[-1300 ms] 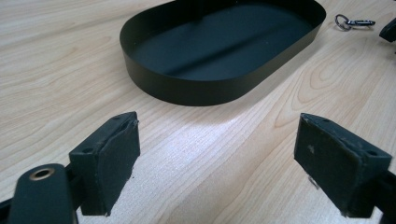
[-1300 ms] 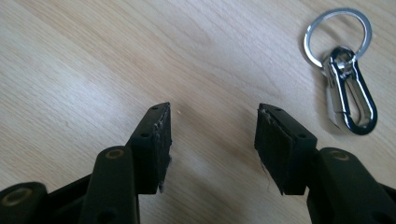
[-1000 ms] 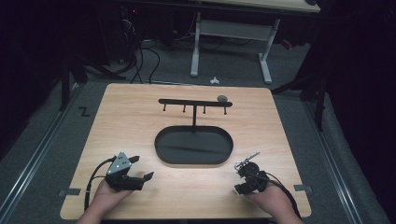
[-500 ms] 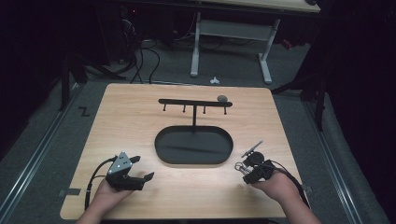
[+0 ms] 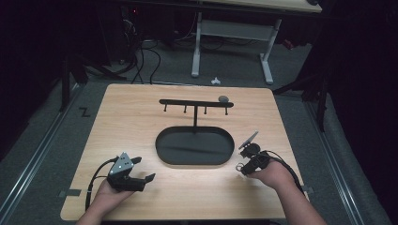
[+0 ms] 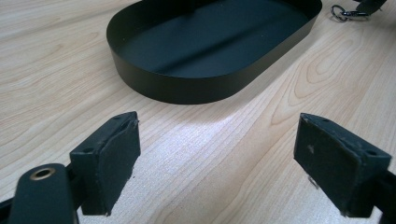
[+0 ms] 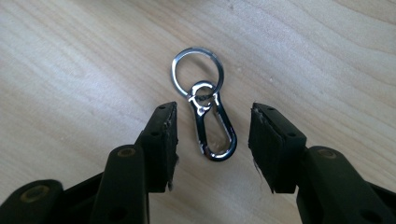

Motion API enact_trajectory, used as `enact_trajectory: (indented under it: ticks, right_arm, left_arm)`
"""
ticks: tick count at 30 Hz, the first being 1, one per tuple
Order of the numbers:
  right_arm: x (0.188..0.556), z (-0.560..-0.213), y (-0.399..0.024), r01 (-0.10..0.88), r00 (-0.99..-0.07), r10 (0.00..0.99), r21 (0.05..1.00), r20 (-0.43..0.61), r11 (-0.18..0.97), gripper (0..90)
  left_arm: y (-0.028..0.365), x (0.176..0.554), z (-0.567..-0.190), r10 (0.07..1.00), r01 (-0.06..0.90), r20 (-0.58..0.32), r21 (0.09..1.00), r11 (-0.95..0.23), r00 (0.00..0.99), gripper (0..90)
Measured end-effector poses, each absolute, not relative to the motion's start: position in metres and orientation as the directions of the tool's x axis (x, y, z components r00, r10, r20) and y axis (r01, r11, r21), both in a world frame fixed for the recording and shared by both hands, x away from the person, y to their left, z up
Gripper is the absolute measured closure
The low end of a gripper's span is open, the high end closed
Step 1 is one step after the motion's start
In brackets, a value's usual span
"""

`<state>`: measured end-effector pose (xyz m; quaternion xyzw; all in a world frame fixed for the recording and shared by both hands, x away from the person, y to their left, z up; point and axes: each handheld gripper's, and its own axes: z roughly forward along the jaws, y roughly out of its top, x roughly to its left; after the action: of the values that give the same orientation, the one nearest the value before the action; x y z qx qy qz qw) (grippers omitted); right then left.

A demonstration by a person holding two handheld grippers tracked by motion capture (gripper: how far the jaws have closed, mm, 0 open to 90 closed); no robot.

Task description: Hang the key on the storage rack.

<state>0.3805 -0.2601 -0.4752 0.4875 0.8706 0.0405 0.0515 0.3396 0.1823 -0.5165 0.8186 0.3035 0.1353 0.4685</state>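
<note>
While both hands rest near the table's (image 5: 141, 112) 6 o'clock edge, the two grippers sit well apart, one on each side of the tray (image 5: 195, 146). The left gripper (image 5: 141, 172) lies at about 7 o'clock on the table, held in the left hand (image 5: 110, 192), its jaws spread wide and gripping nothing; in the left gripper view its pads (image 6: 109, 156) hover over bare wood, with the tray's (image 6: 187, 84) dark wall toward 12 o'clock beyond them. A cable (image 5: 91, 180) loops from it back toward the table edge.

The right gripper (image 5: 241, 168) sits at about 4 o'clock on the table, just beside the tray's right end, held by the right hand (image 5: 272, 176). Its jaws are released and apart, pointing down at the clip (image 7: 212, 128). In the right gripper view the clip, a shiny metal snap hook, lies flat on the wood between the two pads (image 7: 163, 140), touching neither as far as can be seen. A ring (image 7: 197, 70) joins the clip's small eye and lies toward 12 o'clock, beyond the jaw tips. In the left gripper view the clip (image 6: 345, 11) shows at 1 o'clock, past the tray's rim.

The tray is black, oval and at the table's centre. A post rises from its far side to a rack (image 5: 195, 103), a black bar with four short pegs hanging below. A small grey knob (image 5: 224, 99) sits at the bar's right end.
</note>
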Motion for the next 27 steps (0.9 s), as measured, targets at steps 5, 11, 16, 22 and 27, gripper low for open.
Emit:
enact_trajectory:
  ticks: [5, 11, 16, 22, 27]
  right_arm:
    - [0.387, -0.480, -0.262, 0.846, -0.522, 0.852, 0.107, -0.043, 0.523, 54.2]
    - [0.390, -0.484, -0.261, 0.841, -0.532, 0.846, 0.092, -0.035, 0.533, 55.9]
    - [0.390, -0.488, -0.258, 0.832, -0.549, 0.835, 0.079, -0.031, 0.549, 59.2]
    - [0.387, -0.487, -0.257, 0.851, -0.521, 0.853, 0.076, 0.008, 0.519, 68.5]
    - [0.383, -0.487, -0.256, 0.852, -0.519, 0.854, 0.095, 0.030, 0.514, 67.6]
  left_arm:
    - [0.182, 0.339, -0.517, 0.621, 0.369, -0.061, 0.848, -0.380, 0.781, 15.1]
    - [0.181, 0.339, -0.517, 0.618, 0.367, -0.057, 0.846, -0.387, 0.784, 15.2]
    - [0.181, 0.339, -0.517, 0.618, 0.367, -0.059, 0.847, -0.385, 0.784, 15.2]
    - [0.180, 0.339, -0.517, 0.616, 0.367, -0.058, 0.846, -0.388, 0.785, 15.2]
    - [0.180, 0.339, -0.518, 0.614, 0.367, -0.059, 0.845, -0.389, 0.787, 15.2]
